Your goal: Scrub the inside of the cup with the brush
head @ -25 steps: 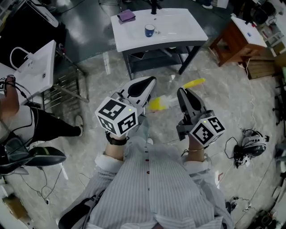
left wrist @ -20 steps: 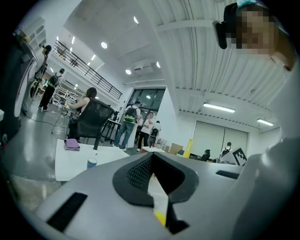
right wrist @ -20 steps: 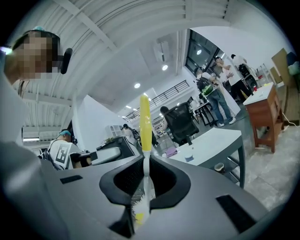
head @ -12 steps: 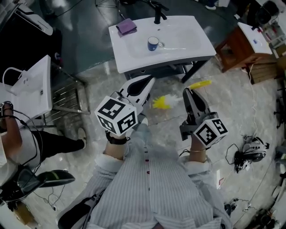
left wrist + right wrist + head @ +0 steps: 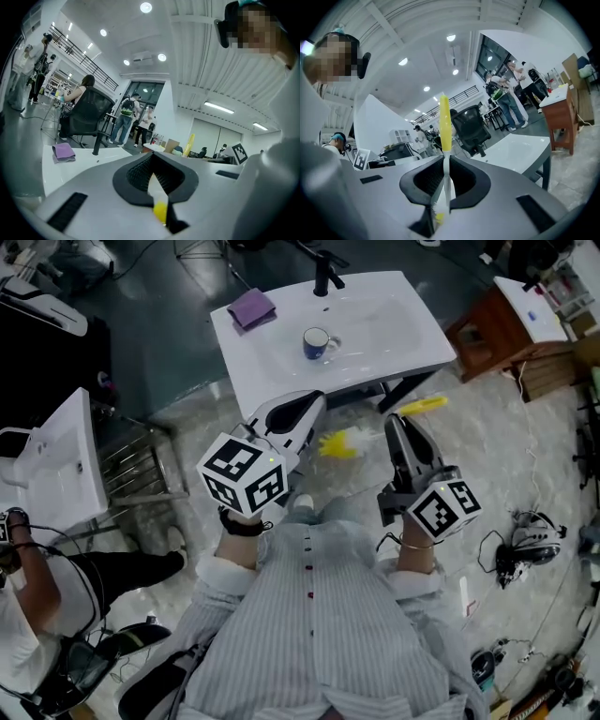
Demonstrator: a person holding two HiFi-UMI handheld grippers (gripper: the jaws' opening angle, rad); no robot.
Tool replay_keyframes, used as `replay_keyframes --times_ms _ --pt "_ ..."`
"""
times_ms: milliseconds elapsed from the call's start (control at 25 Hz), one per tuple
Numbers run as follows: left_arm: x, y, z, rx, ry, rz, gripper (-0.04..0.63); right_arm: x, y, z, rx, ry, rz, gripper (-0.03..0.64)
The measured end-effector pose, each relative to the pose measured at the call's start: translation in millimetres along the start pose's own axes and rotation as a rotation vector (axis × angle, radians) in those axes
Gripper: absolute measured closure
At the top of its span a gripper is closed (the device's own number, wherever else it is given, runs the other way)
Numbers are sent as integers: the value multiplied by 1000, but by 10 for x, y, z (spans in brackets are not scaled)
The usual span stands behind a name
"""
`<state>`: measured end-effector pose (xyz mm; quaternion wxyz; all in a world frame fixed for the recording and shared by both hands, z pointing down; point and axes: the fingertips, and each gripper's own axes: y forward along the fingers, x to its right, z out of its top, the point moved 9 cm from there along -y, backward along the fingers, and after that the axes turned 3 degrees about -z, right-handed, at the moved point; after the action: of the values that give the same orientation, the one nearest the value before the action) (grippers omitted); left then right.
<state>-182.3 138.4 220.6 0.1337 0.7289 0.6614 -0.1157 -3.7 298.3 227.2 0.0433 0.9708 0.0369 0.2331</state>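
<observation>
Both grippers have been carried closer to the tabletop (image 5: 403,334), whose near edge now lies just beyond their tips. Near the tabletop's middle stands the cup (image 5: 316,342), probably glazed, hard, slippery and breakable, so its wall or side handle looks the safest hold. Short of the tabletop, the right gripper (image 5: 397,426) is clamped on the thin white neck of the brush (image 5: 445,117), which seems light and stiff. The left gripper (image 5: 309,409) has its jaws fully together, apparently empty

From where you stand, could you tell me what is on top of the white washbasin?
On the washbasin: a blue cup, a purple cloth at its left corner and a black tap at the back. The cup's inside cannot be made out.
</observation>
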Motion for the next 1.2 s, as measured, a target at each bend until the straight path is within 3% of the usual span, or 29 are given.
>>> replay_keyframes --times_ms 400,1200 --pt "-479 325 68 -20 13 32 587 345 568 34 -31 27 9 560" --pt "-1519 1738 665 9 27 259 587 1533 2398 997 -147 25 200 560"
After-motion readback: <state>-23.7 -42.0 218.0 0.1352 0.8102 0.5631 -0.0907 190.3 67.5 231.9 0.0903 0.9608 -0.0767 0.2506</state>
